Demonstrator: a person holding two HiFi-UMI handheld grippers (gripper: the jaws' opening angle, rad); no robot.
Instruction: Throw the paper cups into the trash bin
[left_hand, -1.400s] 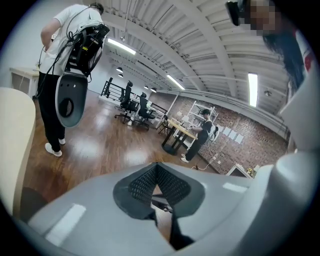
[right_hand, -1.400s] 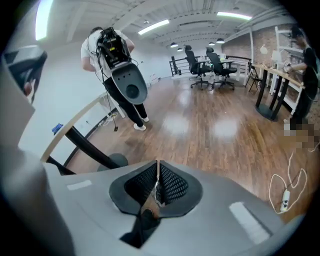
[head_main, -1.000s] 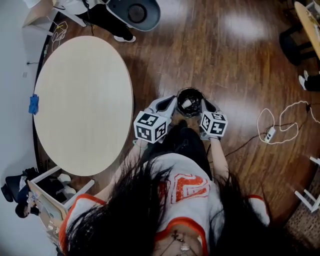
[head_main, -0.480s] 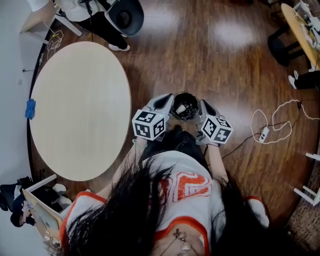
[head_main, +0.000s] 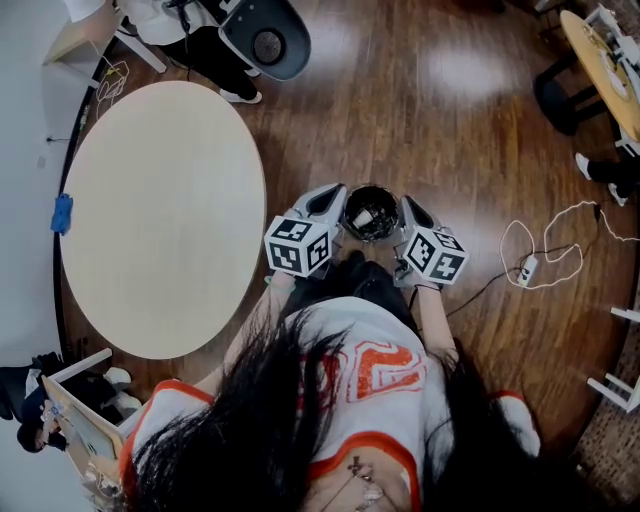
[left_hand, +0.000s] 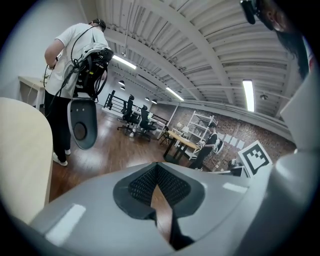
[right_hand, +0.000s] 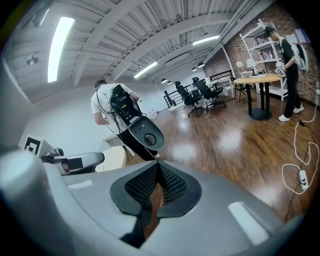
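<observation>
A black trash bin (head_main: 370, 212) stands on the wooden floor right in front of me, and pale things lie inside it, too small to name. My left gripper (head_main: 338, 193) rests by the bin's left rim and my right gripper (head_main: 406, 205) by its right rim. In the left gripper view the left gripper (left_hand: 157, 165) is shut, its pads meeting with nothing between them. The right gripper (right_hand: 158, 165) is likewise shut and empty in its own view. No paper cup shows outside the bin.
A round pale table (head_main: 160, 210) stands to my left with a small blue thing (head_main: 62, 212) near its far edge. A person with a backpack rig (head_main: 190, 20) stands beyond it. A white cable with a power strip (head_main: 545, 250) lies on the floor to the right.
Both grippers stay shut beside the bin and have barely shifted. The person beyond the table has moved a little.
</observation>
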